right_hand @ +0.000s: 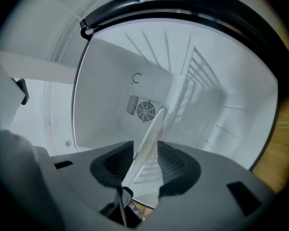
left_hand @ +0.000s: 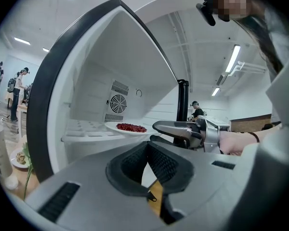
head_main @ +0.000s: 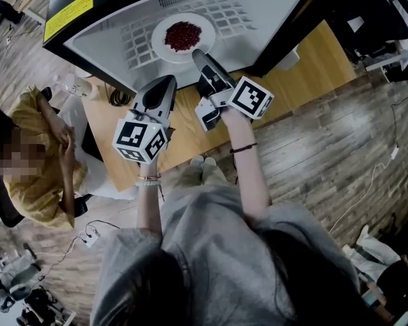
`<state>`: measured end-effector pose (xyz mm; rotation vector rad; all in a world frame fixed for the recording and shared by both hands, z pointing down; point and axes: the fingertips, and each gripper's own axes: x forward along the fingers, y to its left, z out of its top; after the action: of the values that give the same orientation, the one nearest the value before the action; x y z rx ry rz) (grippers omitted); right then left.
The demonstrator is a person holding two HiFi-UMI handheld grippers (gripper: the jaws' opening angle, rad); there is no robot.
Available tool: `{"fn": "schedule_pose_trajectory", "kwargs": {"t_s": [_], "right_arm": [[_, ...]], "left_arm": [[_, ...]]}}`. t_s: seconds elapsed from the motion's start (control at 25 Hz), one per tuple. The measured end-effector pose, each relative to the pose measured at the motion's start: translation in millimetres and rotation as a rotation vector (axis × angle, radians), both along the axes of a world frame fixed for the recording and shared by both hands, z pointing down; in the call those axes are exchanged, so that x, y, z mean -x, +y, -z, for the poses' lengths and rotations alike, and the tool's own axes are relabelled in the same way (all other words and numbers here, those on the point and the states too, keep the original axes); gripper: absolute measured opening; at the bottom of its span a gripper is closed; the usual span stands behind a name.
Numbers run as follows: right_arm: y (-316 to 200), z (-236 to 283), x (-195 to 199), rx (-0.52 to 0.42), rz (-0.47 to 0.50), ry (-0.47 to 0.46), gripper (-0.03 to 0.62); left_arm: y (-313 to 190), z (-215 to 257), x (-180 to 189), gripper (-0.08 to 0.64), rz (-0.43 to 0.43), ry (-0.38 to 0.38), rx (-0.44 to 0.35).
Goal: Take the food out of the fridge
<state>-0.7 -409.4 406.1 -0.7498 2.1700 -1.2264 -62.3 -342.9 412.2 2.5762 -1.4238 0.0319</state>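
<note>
A white plate [head_main: 161,49] of red food [head_main: 182,36] rests on the white shelf [head_main: 132,43] inside the open fridge. My right gripper [head_main: 198,54] reaches to the plate's near rim. In the right gripper view the plate [right_hand: 151,129] shows edge-on between the pads of my right gripper [right_hand: 145,147], with a gap on each side, so the jaws stand open around the rim. My left gripper [head_main: 168,80] hangs just outside the fridge, left of the right one, tips together and empty. The left gripper view shows my left gripper [left_hand: 147,146], the plate [left_hand: 111,126], the food [left_hand: 131,127] and the right gripper [left_hand: 155,132].
The fridge stands on a wooden table [head_main: 319,63]; its dark frame [head_main: 75,43] borders the opening. A fan grille [right_hand: 145,110] sits in the back wall. A person in yellow [head_main: 34,168] sits at the left. Bottles [head_main: 78,87] stand near the table's left end.
</note>
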Motion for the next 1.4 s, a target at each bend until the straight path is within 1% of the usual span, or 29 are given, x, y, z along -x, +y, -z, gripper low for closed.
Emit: {"fn": "schedule_pose_trajectory", "kwargs": {"t_s": [0.2, 0.36, 0.52, 0.76, 0.84, 1.08, 1.4], "right_arm": [[-5, 3, 0, 0.038, 0.001, -0.050, 0.146], [-9, -3, 1, 0.097, -0.003, -0.080, 0.112], [-10, -6, -1, 0.165, -0.011, -0.156, 0.098], [-11, -8, -3, 0.216, -0.016, -0.245, 0.086], [-11, -8, -3, 0.223, -0.017, -0.272, 0.084], [-9, -2, -2, 0.218, -0.010, -0.283, 0.081], [-8, -4, -6, 0.236, -0.010, -0.344, 0.081]], "left_arm": [[-2, 2, 1, 0.008, 0.009, -0.004, 0.000], [-4, 2, 5, 0.008, 0.018, -0.006, -0.003], [-3, 4, 6, 0.008, 0.025, -0.010, -0.008], [-2, 5, 7, 0.008, 0.030, -0.016, -0.015], [-2, 4, 8, 0.008, 0.030, -0.017, -0.016], [1, 10, 10, 0.008, 0.024, -0.016, -0.025], [-1, 12, 9, 0.008, 0.007, -0.013, -0.037]]}}
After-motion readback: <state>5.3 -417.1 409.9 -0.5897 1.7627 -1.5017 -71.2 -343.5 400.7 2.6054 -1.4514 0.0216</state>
